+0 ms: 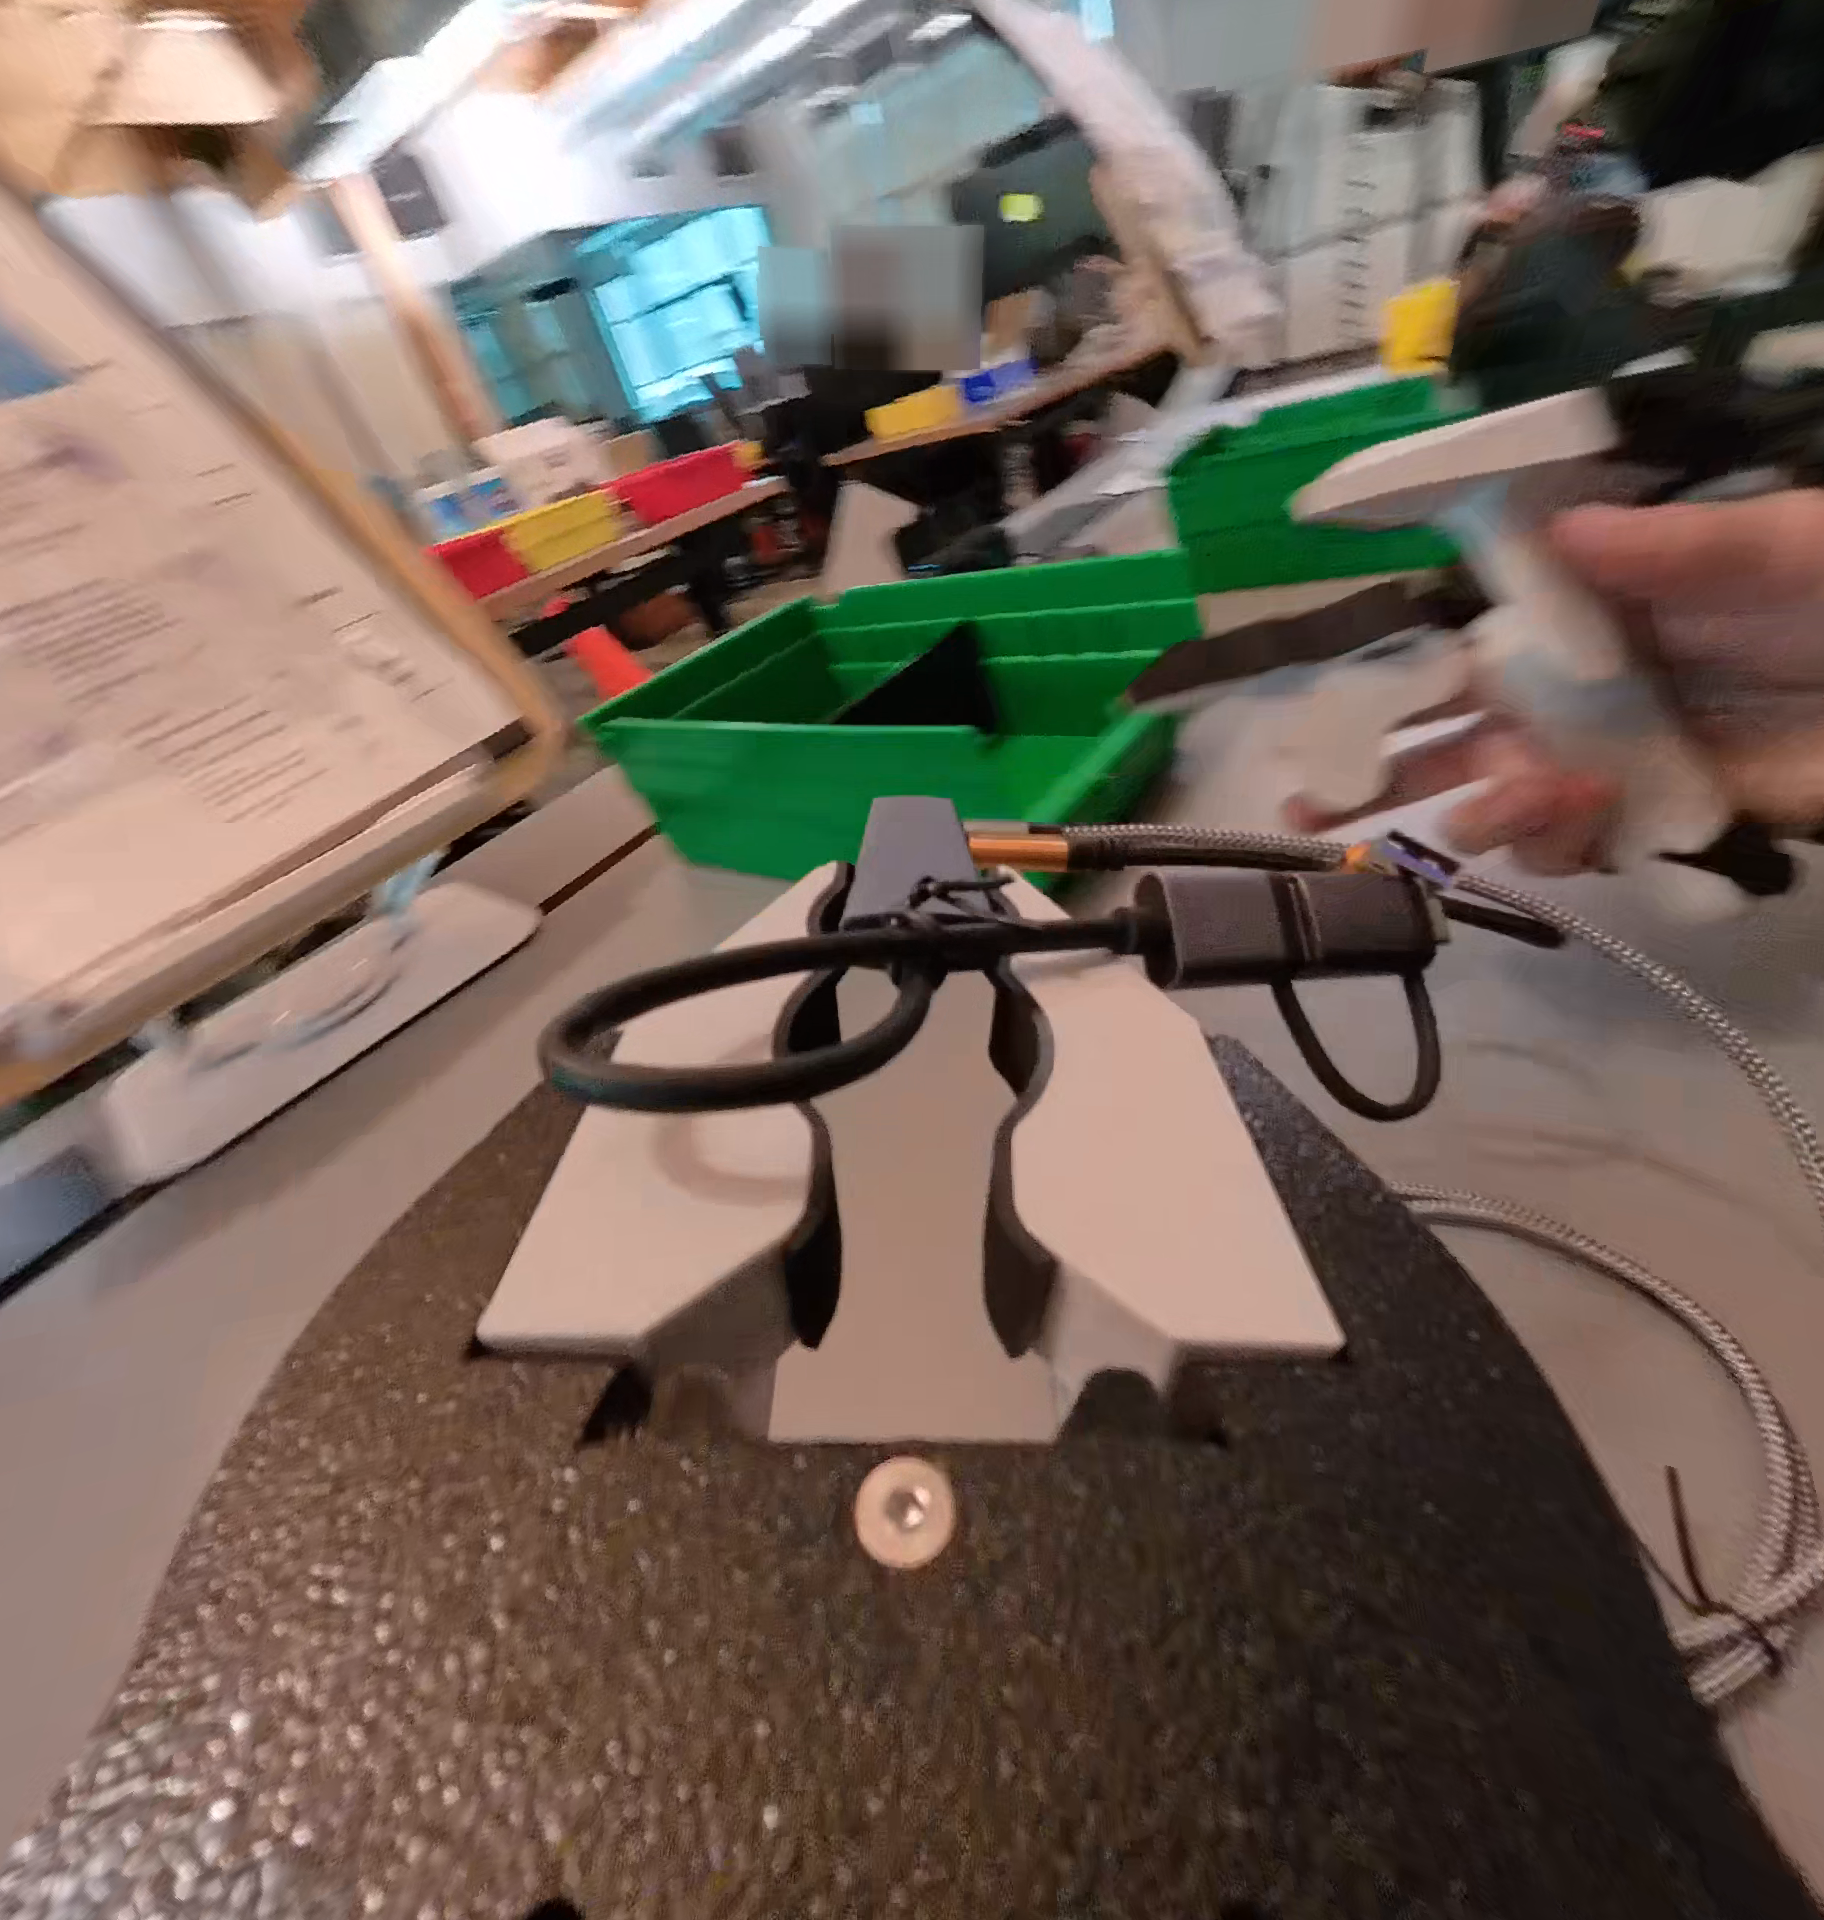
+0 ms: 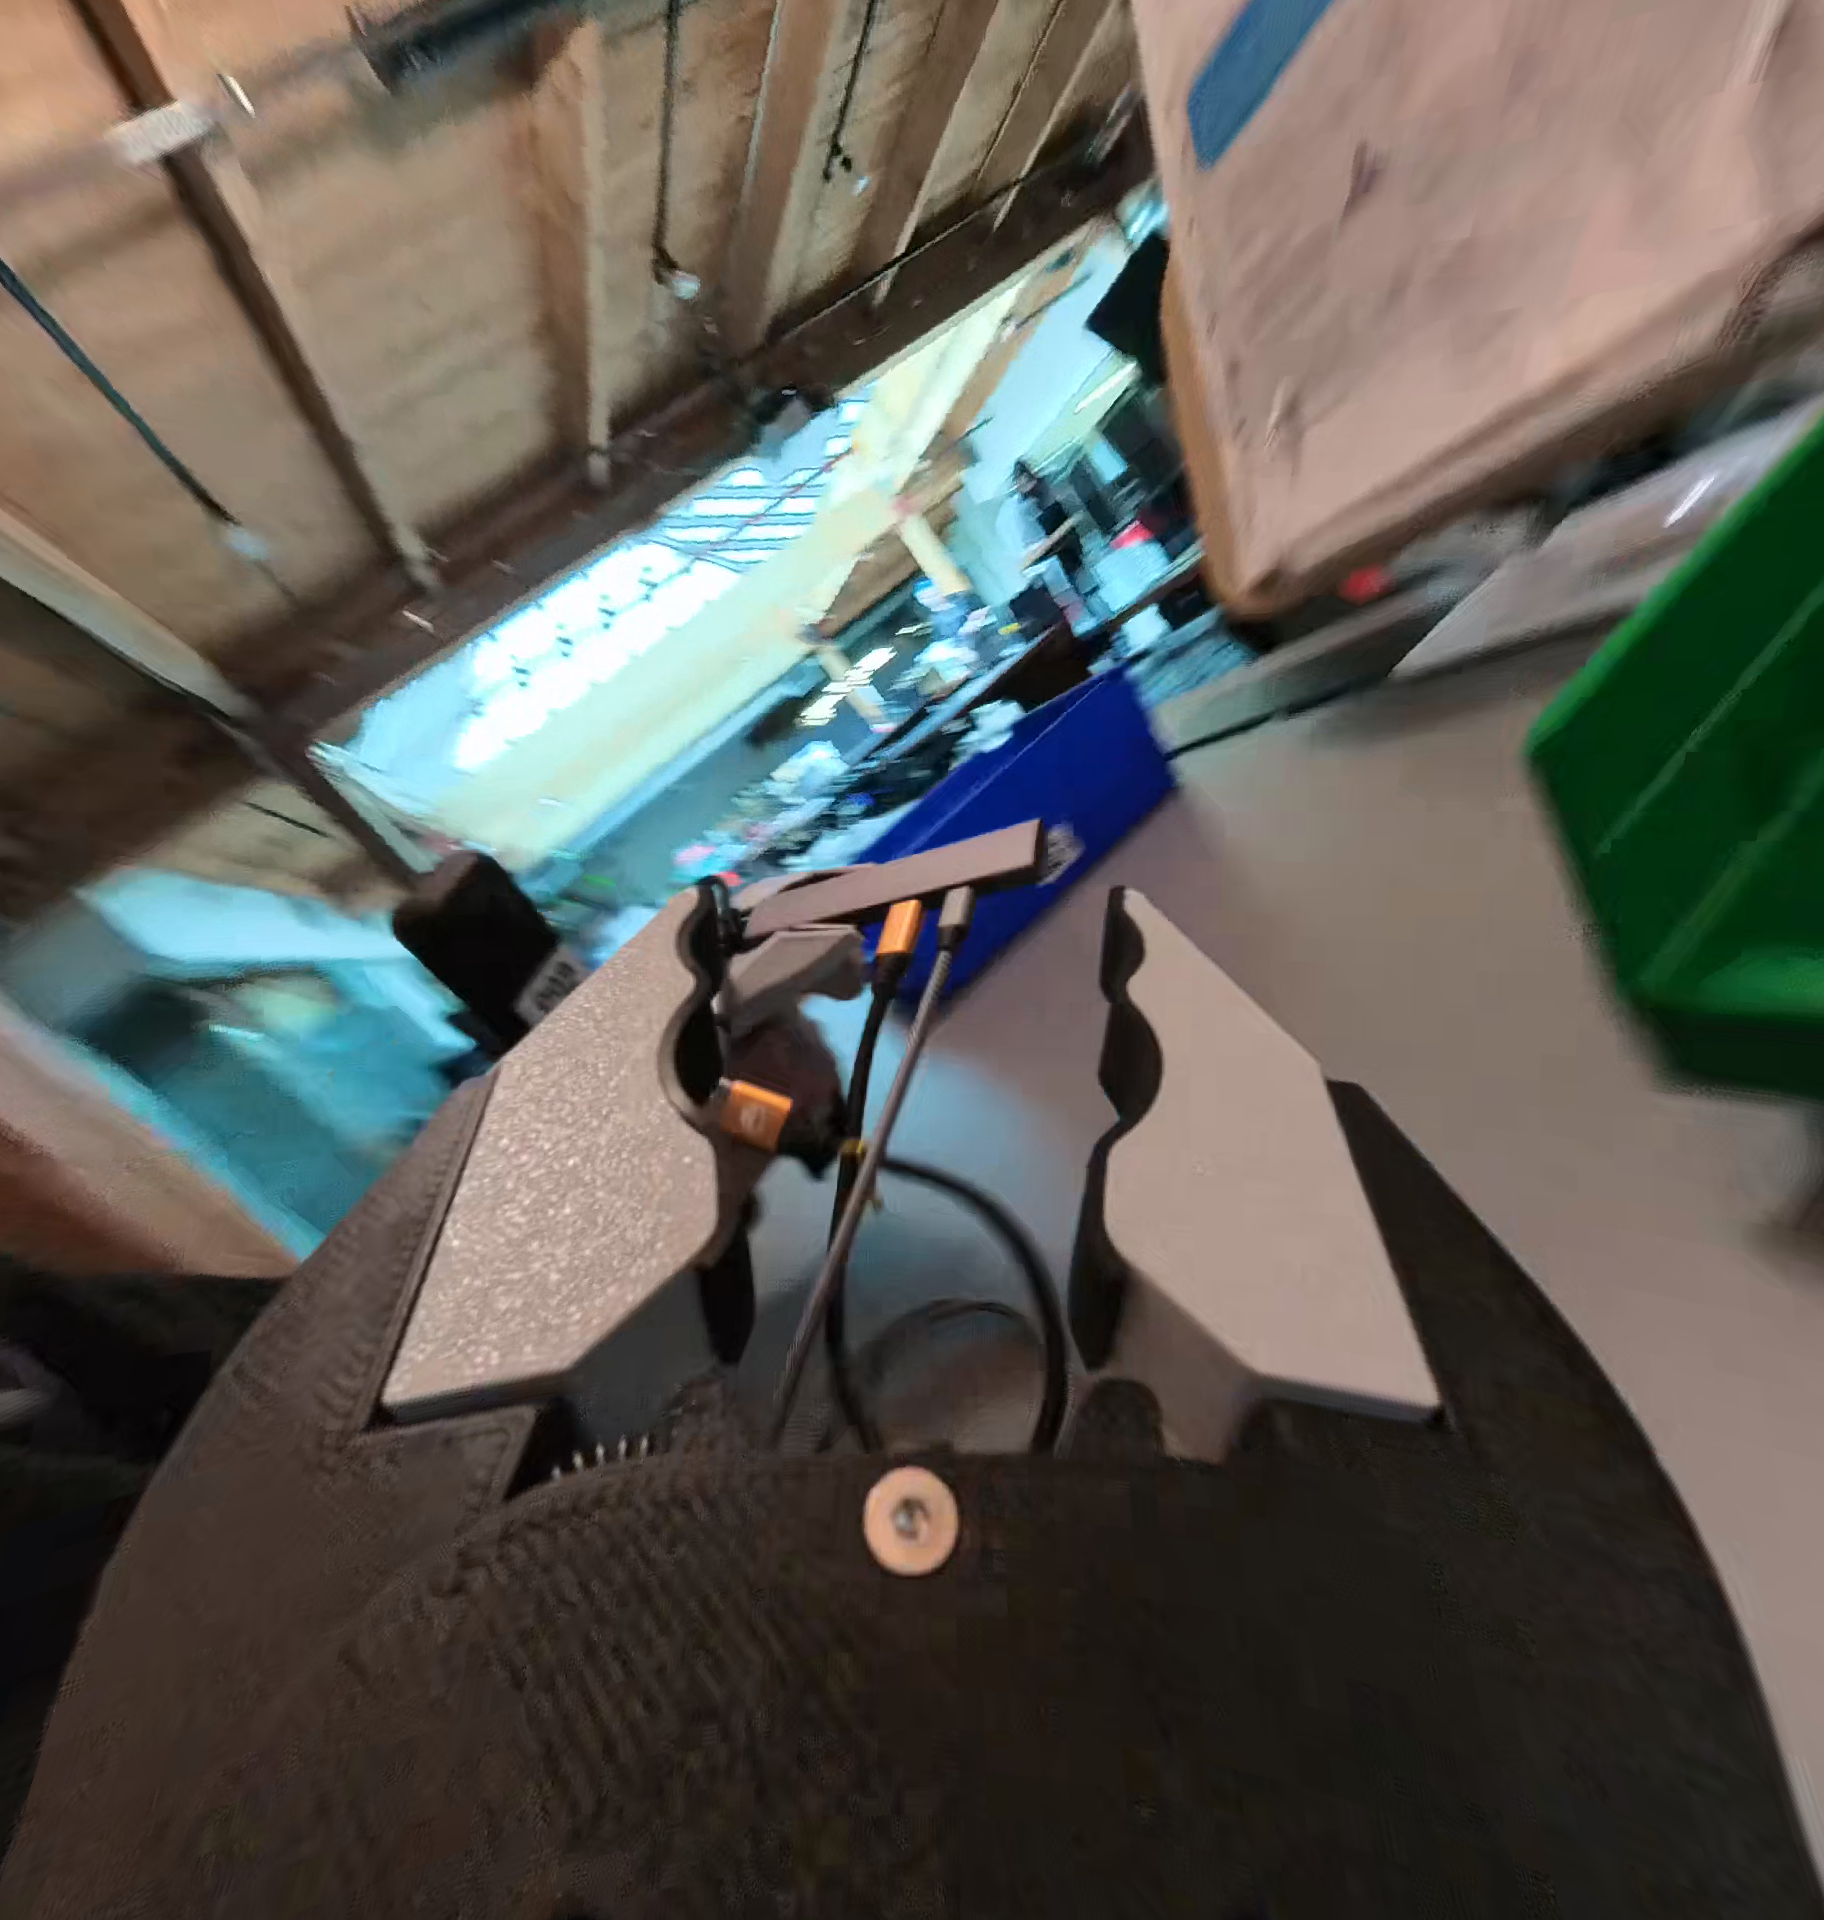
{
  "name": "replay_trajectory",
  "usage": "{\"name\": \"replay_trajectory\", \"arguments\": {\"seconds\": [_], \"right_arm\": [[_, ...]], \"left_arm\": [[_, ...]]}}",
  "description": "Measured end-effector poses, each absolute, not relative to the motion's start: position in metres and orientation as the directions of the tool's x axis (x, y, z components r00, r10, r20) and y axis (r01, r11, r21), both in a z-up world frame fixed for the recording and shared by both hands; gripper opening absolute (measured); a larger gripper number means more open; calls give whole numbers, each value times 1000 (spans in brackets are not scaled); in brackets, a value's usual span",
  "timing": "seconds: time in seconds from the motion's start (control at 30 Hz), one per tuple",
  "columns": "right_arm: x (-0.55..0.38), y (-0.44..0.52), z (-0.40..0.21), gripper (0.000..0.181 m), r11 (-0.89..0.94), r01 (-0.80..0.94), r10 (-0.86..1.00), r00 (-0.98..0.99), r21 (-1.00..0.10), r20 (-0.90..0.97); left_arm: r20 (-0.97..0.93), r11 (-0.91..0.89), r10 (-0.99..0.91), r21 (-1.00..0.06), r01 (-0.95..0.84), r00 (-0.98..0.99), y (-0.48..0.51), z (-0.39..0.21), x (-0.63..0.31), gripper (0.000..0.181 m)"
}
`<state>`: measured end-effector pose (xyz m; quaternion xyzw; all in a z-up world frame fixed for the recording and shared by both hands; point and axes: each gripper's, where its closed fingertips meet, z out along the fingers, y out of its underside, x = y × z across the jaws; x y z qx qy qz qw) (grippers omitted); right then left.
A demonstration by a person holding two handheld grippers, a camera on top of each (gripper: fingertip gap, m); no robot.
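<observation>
Left wrist view, left to right. A framed printed sheet on a stand (image 1: 160, 644) leans at nine o'clock. The left gripper (image 1: 913, 914) is clenched on a slim dark grey hub block (image 1: 906, 857), pinched at the jaw tips at twelve o'clock, apparently so its ports face sideways. A black rubber cable (image 1: 731, 1023) loops across the jaws. An orange-collared braided plug (image 1: 1022, 847) sits in the block's right side; its silver braided cable (image 1: 1739, 1351) trails down to the grey worktop (image 1: 1510, 1091) at four o'clock. A green plastic bin (image 1: 887, 727) stands beyond. At two o'clock, blurred, a hand (image 1: 1708, 675) grips the other tool.

Right wrist view. The right gripper (image 2: 913, 935) is released, jaws wide apart; the hub block (image 2: 897, 878) and orange plug (image 2: 900, 930) lie between the tips, nearer the left one.
</observation>
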<state>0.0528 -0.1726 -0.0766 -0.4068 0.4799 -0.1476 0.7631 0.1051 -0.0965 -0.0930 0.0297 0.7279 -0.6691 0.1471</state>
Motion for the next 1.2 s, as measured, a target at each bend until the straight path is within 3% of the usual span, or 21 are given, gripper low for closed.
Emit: {"name": "replay_trajectory", "arguments": {"seconds": [0.07,0.13,0.23,0.43,0.6,0.7,0.8,0.9,1.07,1.2], "right_arm": [[46,-184,-63,71,464,-37,-792,430,-885,-434],[41,-182,-49,56,366,46,-862,393,-930,-320],[43,-151,-26,39,331,107,-840,486,-938,-241],[136,-81,-42,36,30,56,-841,541,-998,6],[206,-28,-78,36,-114,-45,-750,659,-992,56],[222,-18,-93,25,-173,-43,-723,684,-984,97],[225,-20,-100,14,-99,-35,-731,681,-994,49],[221,-25,-106,17,-38,-65,-747,664,-997,-14],[221,-25,-124,15,-215,-33,-761,633,-976,146],[226,-29,-124,9,-452,83,-748,508,-888,427]], "left_arm": [[-208,74,-263,-978,196,-942,-78,-91,132,21],[-185,30,-312,-982,185,-932,-63,-88,145,21],[-185,13,-380,-981,195,-906,-51,-86,161,21],[-265,17,-489,-955,295,-831,-38,-82,200,23],[-232,6,-544,-962,273,-806,-13,-82,226,22],[-251,43,-576,-960,278,-778,-3,-86,237,21],[-264,45,-564,-956,290,-782,-3,-86,237,21],[-277,56,-533,-954,293,-799,-11,-89,233,21],[-322,110,-523,-944,312,-790,-17,-95,229,21],[-273,91,-533,-960,266,-801,-14,-98,230,21]]}}
